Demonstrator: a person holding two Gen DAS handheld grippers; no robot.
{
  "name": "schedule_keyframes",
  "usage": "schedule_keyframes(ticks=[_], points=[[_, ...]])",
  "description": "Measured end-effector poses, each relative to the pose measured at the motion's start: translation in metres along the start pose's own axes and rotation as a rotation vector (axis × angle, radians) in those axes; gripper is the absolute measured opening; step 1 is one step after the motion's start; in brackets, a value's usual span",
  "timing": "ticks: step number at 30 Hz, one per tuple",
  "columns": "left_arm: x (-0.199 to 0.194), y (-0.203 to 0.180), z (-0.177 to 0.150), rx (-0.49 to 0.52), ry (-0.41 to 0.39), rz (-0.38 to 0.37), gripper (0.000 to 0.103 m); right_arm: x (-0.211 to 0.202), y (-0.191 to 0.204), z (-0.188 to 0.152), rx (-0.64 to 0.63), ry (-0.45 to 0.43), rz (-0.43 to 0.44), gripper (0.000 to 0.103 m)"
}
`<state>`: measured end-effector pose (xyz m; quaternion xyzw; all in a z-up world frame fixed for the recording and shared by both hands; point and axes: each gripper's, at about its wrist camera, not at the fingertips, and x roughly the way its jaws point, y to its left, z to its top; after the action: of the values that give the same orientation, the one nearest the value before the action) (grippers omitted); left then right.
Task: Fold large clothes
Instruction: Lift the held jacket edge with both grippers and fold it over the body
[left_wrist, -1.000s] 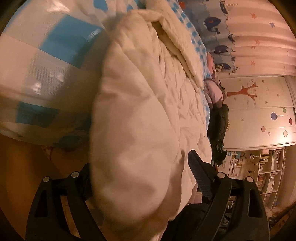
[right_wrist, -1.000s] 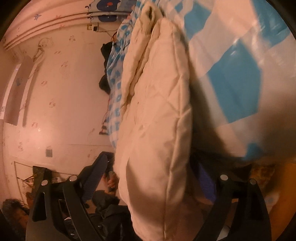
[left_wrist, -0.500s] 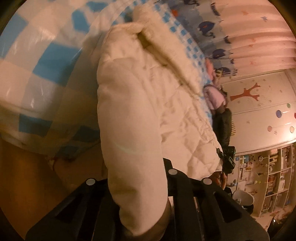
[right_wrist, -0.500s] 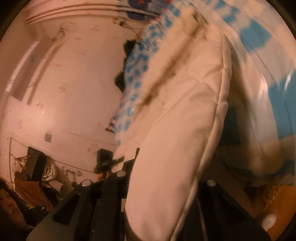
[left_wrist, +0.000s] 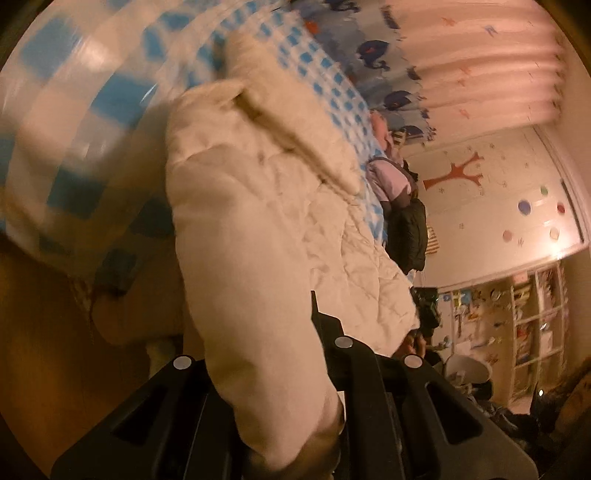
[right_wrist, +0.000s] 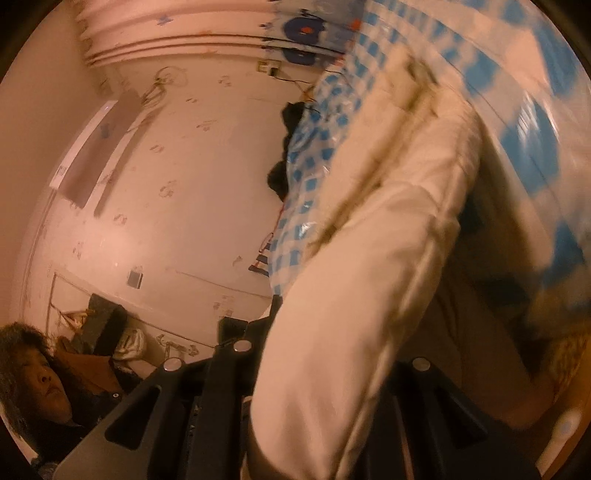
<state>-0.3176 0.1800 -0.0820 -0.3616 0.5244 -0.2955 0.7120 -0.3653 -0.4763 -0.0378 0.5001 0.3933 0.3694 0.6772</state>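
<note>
A cream quilted padded coat (left_wrist: 266, 206) lies over a blue and white checked bed cover (left_wrist: 110, 96). My left gripper (left_wrist: 273, 391) is shut on one thick padded end of the coat, which bulges out between its black fingers. In the right wrist view the coat (right_wrist: 369, 280) shows as a long cream sleeve-like fold, and my right gripper (right_wrist: 321, 387) is shut on its near end. Both held ends hang lifted off the bed. The fingertips are hidden by the fabric in both views.
The checked bed cover (right_wrist: 524, 110) fills the right of the right wrist view. A dark garment (left_wrist: 406, 232) and a pink one (left_wrist: 391, 177) lie at the bed's far edge. Shelves (left_wrist: 524, 325) stand by a decorated wall. A person (right_wrist: 40, 384) sits low at left.
Both grippers went from open around the coat's ends to shut on them. Both then rose with the fabric, and the coat pulled up off the bed cover.
</note>
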Motion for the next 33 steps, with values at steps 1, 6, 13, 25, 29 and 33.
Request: schedule_keyframes(ticks=[1,6,13,25,29,33], points=[[0.002,0.007,-0.002,-0.012,0.0,-0.002,0.007,0.001,-0.006,-0.002,0.017,0.001,0.005,0.016],[0.001,0.001,-0.004,0.0,-0.048,-0.039,0.007,0.002,-0.003,-0.001,0.007,-0.016,0.045,0.016],[-0.014,-0.029,0.011,0.083,-0.122,-0.064,0.007,0.009,0.02,0.023,-0.043,-0.049,0.126,0.017],[-0.035,-0.067,0.061,0.134,-0.243,-0.13,0.007,0.022,0.054,0.077,-0.105,-0.094,0.193,0.019],[-0.037,-0.076,0.093,0.128,-0.29,-0.163,0.007,0.029,0.062,0.103,-0.11,-0.115,0.204,0.019],[-0.034,-0.087,0.131,0.133,-0.324,-0.171,0.007,0.038,0.069,0.137,-0.11,-0.132,0.192,0.019]])
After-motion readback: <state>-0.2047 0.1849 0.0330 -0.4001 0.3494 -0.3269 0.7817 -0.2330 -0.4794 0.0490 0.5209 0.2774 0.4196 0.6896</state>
